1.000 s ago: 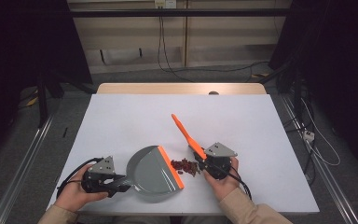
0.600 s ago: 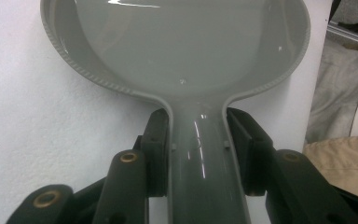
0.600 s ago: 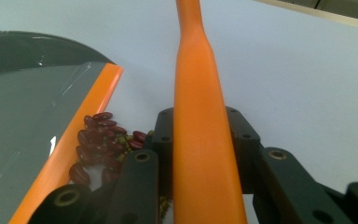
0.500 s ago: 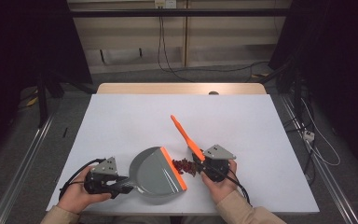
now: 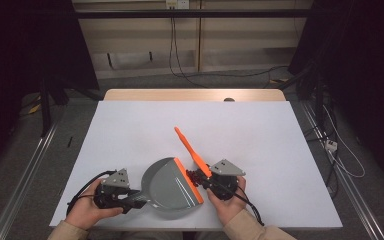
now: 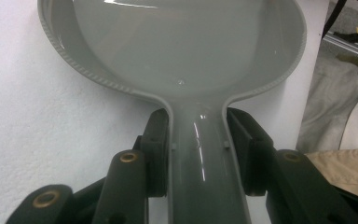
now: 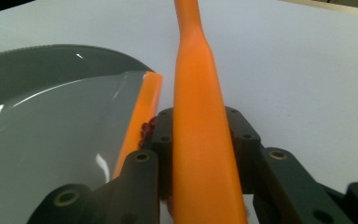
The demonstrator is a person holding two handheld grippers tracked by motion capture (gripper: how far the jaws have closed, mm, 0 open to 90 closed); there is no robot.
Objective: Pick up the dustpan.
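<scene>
Grey dustpan (image 5: 167,187), orange brush (image 5: 192,152), unlabelled

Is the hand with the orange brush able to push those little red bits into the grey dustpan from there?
Probably yes. The right gripper is shut on the orange brush, the red bits lie right against the dustpan's orange lip, and nothing sits between them. The left gripper holds the dustpan by its handle.

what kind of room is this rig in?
Likely a lab or recording studio, not a home: a lone white table ringed by dark curtains, loose cables on the bare floor, and floor rails alongside.
</scene>
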